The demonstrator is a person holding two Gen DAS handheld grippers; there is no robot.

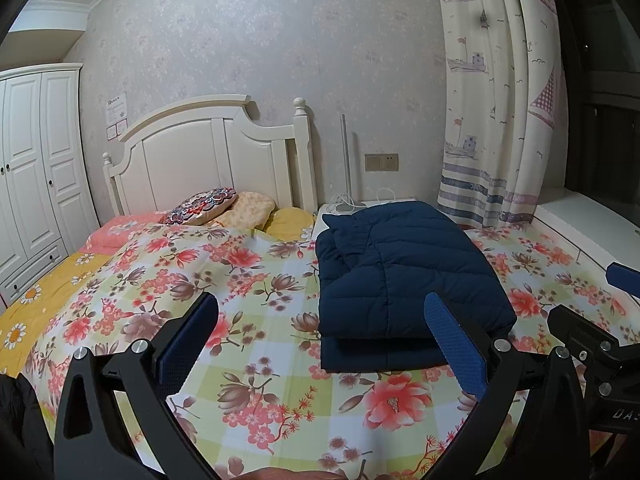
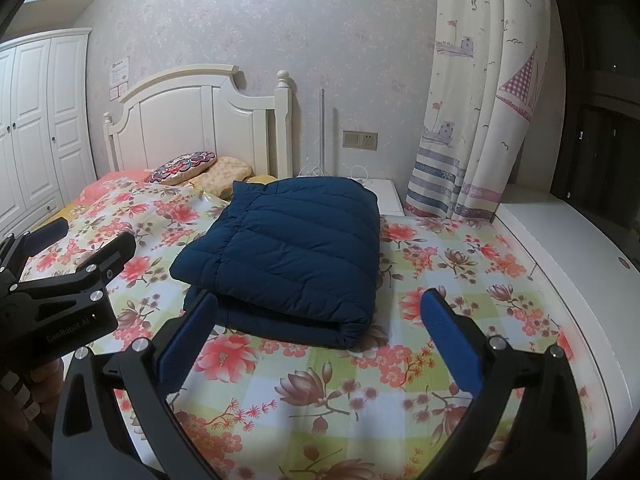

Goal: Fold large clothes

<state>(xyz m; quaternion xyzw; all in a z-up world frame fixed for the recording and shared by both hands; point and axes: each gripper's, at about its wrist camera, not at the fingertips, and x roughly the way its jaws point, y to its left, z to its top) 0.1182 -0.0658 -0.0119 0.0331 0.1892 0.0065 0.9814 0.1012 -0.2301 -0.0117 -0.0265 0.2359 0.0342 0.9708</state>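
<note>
Navy puffer jacket (image 2: 288, 252) folded into a thick rectangle on floral bedspread (image 2: 440, 280), long axis running near to far. Lies just beyond right gripper (image 2: 320, 344), offset right of left gripper (image 1: 320, 348). Both spread wide, holding nothing. Right nearer.

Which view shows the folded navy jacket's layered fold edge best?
The right wrist view: the navy jacket sits central, its rolled front edge and stacked layers unobstructed. In the left wrist view the jacket lies right of centre, its near corner hidden behind a claw finger.

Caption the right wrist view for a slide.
Open right gripper hovers before the folded navy jacket on the floral bedspread.
</note>
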